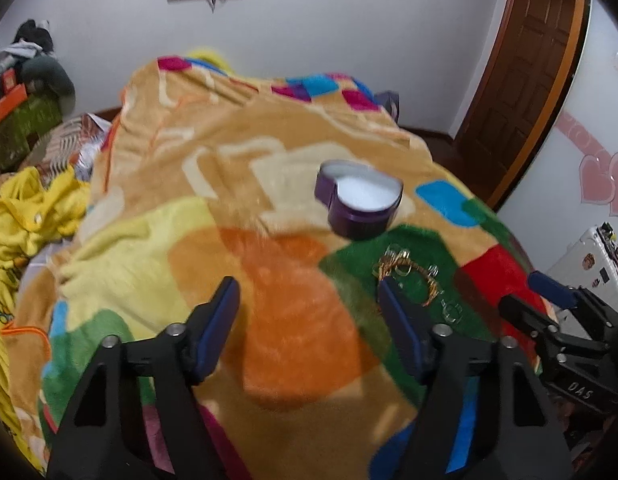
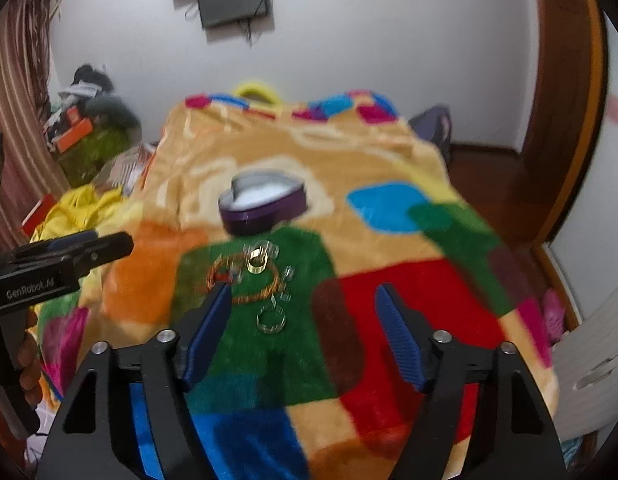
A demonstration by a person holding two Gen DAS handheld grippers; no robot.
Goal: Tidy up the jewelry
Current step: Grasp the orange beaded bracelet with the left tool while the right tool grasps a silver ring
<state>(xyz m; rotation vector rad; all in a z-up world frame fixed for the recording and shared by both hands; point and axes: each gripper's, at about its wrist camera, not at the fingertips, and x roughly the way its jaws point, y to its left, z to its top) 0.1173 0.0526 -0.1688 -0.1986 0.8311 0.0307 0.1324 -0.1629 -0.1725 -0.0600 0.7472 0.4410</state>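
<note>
A purple heart-shaped box (image 1: 359, 204) (image 2: 265, 204) lies open on the bed, showing a white inside. Just in front of it, on a green patch of the blanket, is a small heap of jewelry (image 1: 413, 276) (image 2: 253, 276): a gold ring (image 2: 256, 261), a coppery chain (image 2: 269, 292) and a silver ring (image 2: 271, 322). My left gripper (image 1: 307, 286) (image 2: 113, 242) hovers open over the orange patch, left of the heap, with nothing between its fingers. My right gripper (image 2: 303, 290) (image 1: 529, 296) is open too, its left fingertip close to the chain, gripping nothing.
A multicoloured blanket (image 1: 237, 168) covers the bed. Yellow clothing (image 1: 25, 216) is bunched at the bed's left side, with boxes and clutter (image 1: 25, 92) behind it. A brown door (image 1: 521, 80) stands at the right, a white cabinet (image 1: 589, 256) below it.
</note>
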